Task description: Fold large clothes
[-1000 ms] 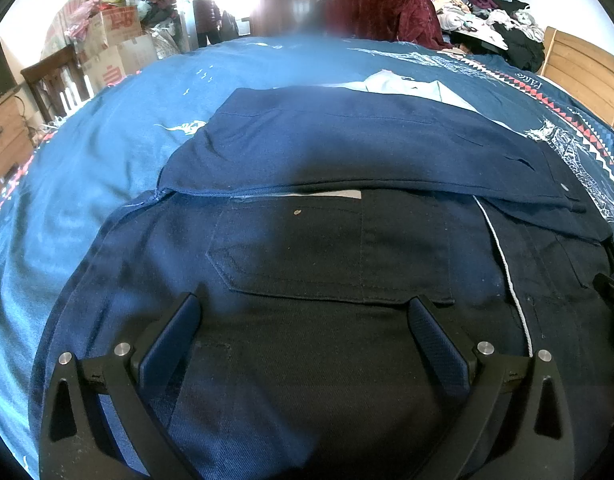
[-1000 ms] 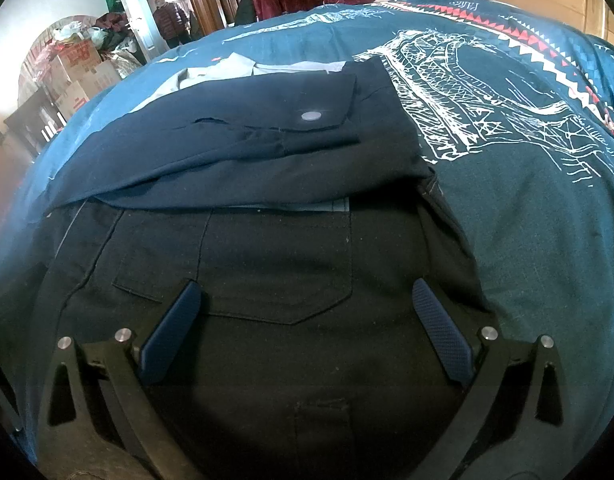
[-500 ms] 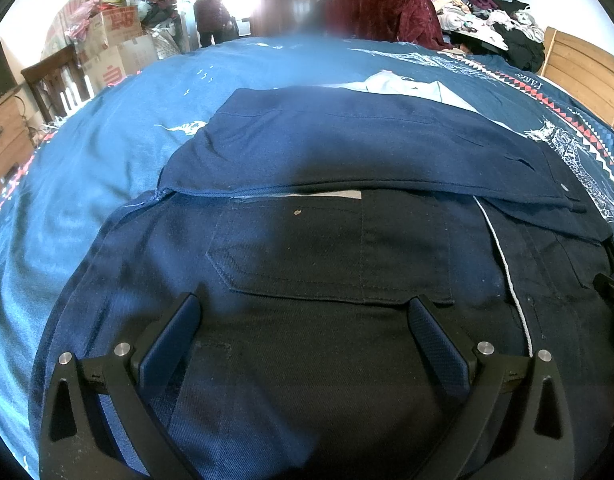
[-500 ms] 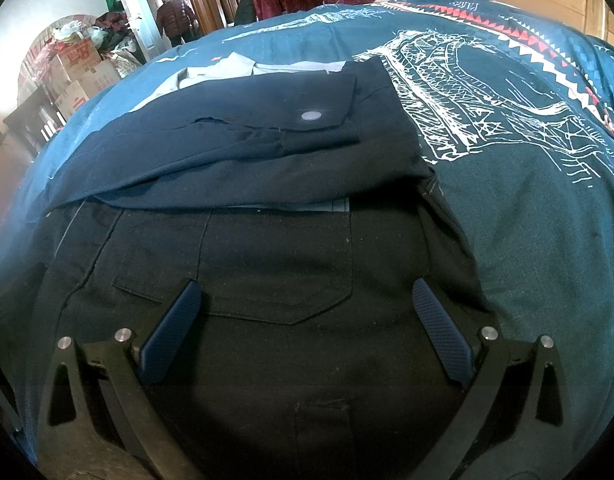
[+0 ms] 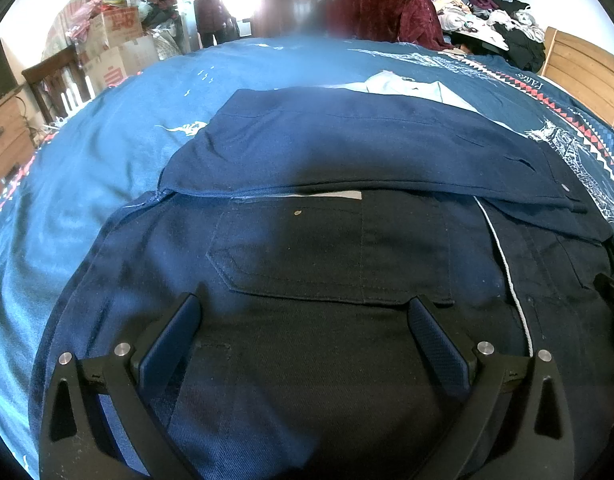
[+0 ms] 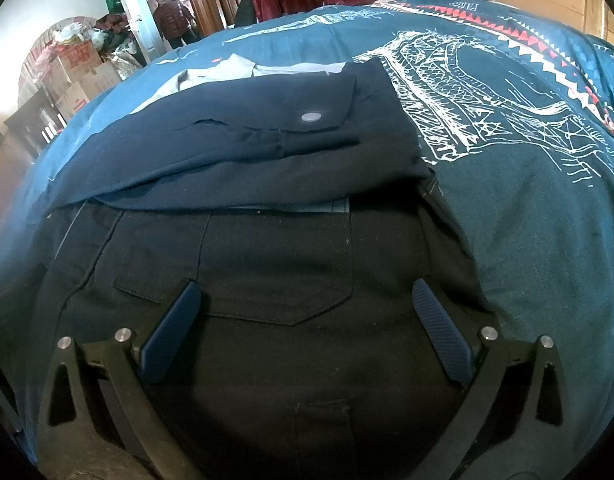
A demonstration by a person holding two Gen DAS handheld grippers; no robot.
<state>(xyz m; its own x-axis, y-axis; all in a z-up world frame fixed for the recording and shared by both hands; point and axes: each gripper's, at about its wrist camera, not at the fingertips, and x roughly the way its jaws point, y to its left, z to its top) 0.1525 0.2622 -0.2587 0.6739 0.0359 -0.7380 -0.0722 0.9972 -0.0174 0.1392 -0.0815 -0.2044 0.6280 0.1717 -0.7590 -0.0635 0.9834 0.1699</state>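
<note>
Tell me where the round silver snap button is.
In the right wrist view the silver snap button sits above centre, on the folded-over navy flap of the dark garment, just left of the white bridge print on the bedspread.

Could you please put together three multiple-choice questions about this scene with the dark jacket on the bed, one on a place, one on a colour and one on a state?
1. Where does the light blue shirt lie?
A. under the far edge of the navy jacket
B. on the wooden chair
C. between the gripper fingers

2. What colour is the garment draped at the far end of the bed?
A. yellow
B. dark red
C. white

3. How is the left hand-held gripper?
A. shut on a sleeve
B. shut on nothing
C. open

Answers: 1 A, the shirt peeks out beyond the jacket's folded part. 2 B, the draped garment is maroon. 3 C, its fingers stand wide apart over the jacket.
</note>
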